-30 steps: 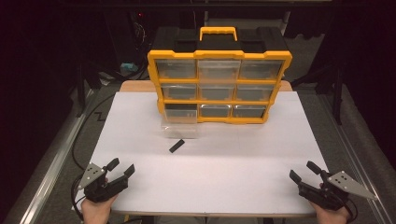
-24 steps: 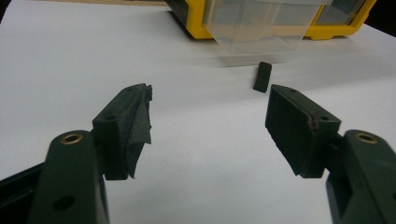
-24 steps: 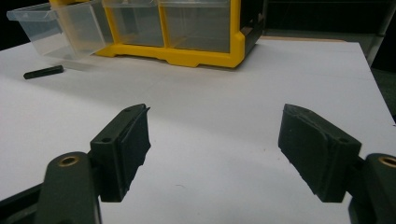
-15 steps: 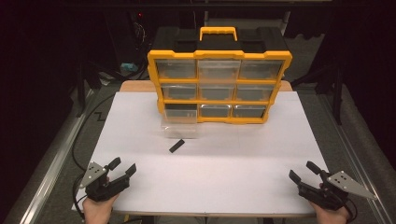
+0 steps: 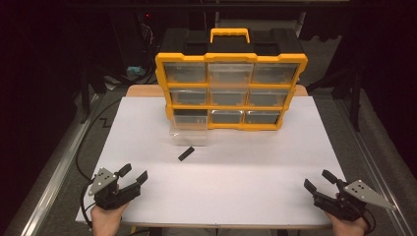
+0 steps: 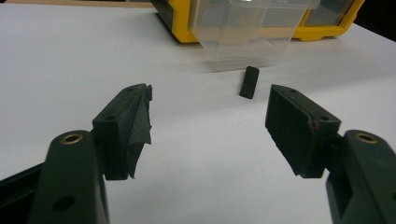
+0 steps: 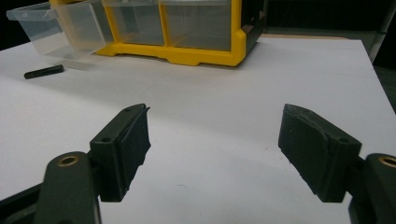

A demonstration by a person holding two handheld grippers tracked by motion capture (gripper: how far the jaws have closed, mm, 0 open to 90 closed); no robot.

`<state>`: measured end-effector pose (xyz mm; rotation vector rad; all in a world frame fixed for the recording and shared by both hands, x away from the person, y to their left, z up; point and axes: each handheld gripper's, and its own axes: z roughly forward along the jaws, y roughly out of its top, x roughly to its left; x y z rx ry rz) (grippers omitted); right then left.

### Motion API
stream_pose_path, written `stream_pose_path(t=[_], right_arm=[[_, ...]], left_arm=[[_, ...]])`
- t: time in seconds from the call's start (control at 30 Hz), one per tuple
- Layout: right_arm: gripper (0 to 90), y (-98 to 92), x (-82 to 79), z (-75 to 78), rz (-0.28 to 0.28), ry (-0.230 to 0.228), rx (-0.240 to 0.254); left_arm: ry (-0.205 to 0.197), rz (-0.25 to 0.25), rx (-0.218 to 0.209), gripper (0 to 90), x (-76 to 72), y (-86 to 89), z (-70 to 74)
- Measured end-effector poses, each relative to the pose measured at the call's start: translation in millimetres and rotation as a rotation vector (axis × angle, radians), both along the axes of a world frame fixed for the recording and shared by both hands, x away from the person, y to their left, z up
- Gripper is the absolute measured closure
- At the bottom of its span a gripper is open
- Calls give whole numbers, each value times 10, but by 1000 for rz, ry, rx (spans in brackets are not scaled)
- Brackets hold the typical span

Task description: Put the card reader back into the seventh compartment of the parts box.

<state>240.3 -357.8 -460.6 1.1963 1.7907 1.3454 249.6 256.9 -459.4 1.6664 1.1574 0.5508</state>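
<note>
Near the desk's (image 5: 246, 196) six o'clock edge, both tools, left tool (image 5: 129, 181) and right tool (image 5: 319, 182), had stayed put, wide open and empty, so the black block (image 5: 186, 154), at twelve o'clock beside the pulled-out clear drawer (image 5: 189, 132), remained untouched.

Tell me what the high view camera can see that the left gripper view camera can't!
From the high view alone: the organizer's yellow carry handle, all nine drawers, the right gripper and both of the person's hands. From the left gripper view alone: a torn, peeling pad on one of the left gripper's black fingers. Both share the small black rectangular block, the pulled-out clear plastic drawer, the yellow plastic drawer organizer, the white table and the open left gripper.
</note>
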Motion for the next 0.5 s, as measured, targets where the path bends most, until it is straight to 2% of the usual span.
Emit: stream_pose_path(t=[0.5], right_arm=[[249, 5, 1, -1, 2, 2, 1]], left_arm=[[0, -22, -8, 319, 56, -61, 46]])
